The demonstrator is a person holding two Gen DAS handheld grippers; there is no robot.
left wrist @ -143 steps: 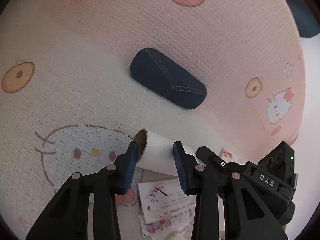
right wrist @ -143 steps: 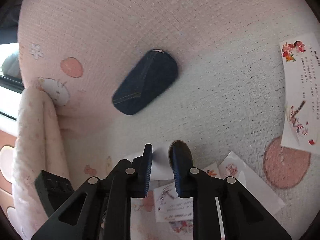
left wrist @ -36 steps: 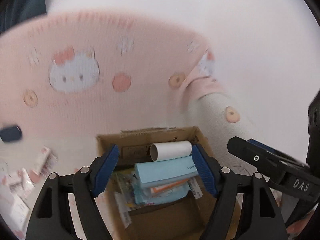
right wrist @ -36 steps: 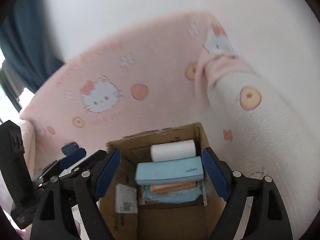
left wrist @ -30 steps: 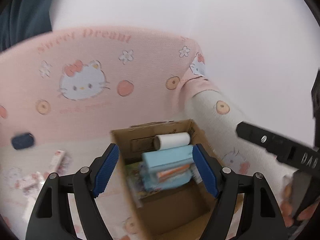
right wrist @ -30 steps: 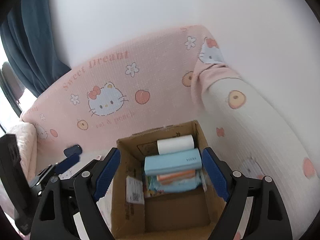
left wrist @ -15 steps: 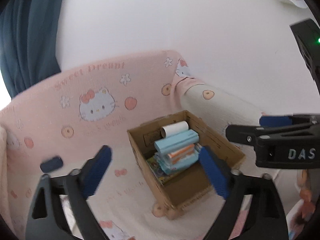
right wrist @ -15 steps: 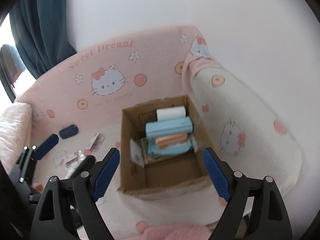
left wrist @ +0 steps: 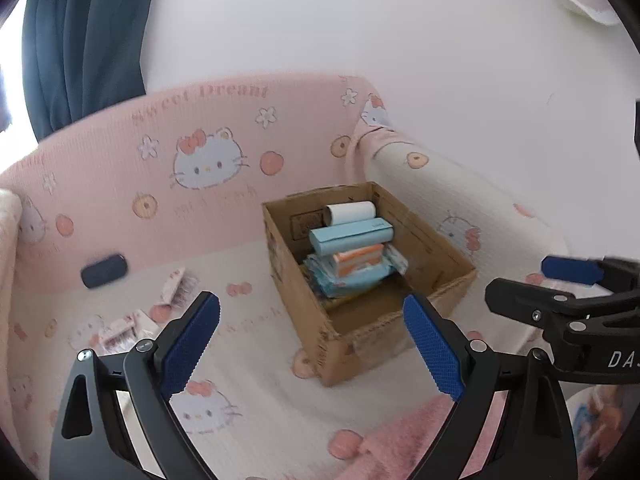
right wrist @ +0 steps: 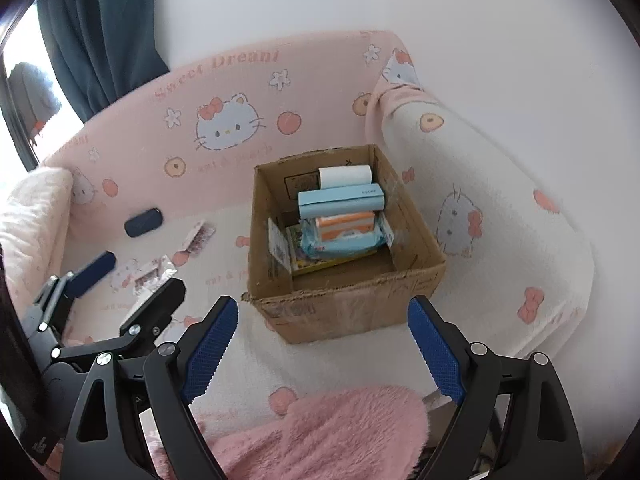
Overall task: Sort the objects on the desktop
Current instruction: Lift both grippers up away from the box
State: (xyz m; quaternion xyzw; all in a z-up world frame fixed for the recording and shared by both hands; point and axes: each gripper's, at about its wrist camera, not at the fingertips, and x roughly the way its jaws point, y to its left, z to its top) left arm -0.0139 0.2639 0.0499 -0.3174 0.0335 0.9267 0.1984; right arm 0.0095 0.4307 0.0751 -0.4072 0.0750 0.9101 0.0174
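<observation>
Desktop objects: part sorted. Some sit in cardboard box [right wrist: 344, 312] at frame centre; others lie loose on mat [right wrist: 340, 364] at mid-left.
Left gripper [left wrist: 312, 344]: jaws spread wide, nothing between pads, low in its own view, above mat and short of box.
Right gripper [right wrist: 324, 348]: also wide apart and empty, bottom centre of its view, box's near wall just beyond the tips. In left view it shows at right edge.
Risk 1: both grippers hang close side by side; swinging toward mid-left could knock one against the other.
Risk 2: stack in box looks tall and uneven; dropping another item on top could tip white roll [right wrist: 345, 176] or slide blue case [right wrist: 342, 201] off.
Risk 3: loose packets [right wrist: 150, 270] look thin and flat on soft mat; pads may pinch fabric instead, or skid over them.
Risk 4: box is light cardboard w/ torn near rim; a bump from a finger could shove it.
Box contents: white roll at far wall, light-blue case in front of it, orange-white pack [right wrist: 346, 224] below, blue wipes pack [right wrist: 340, 242] under that, flat printed sheets at bottom and left side. Near half of floor bare.
Left on mat: dark blue case [right wrist: 143, 217] by pink wall [right wrist: 132, 136], a patterned packet [right wrist: 199, 237] to its right, more packets nearer left gripper.
Near edge: pink fluffy cloth [right wrist: 320, 432] at bottom of frame.
</observation>
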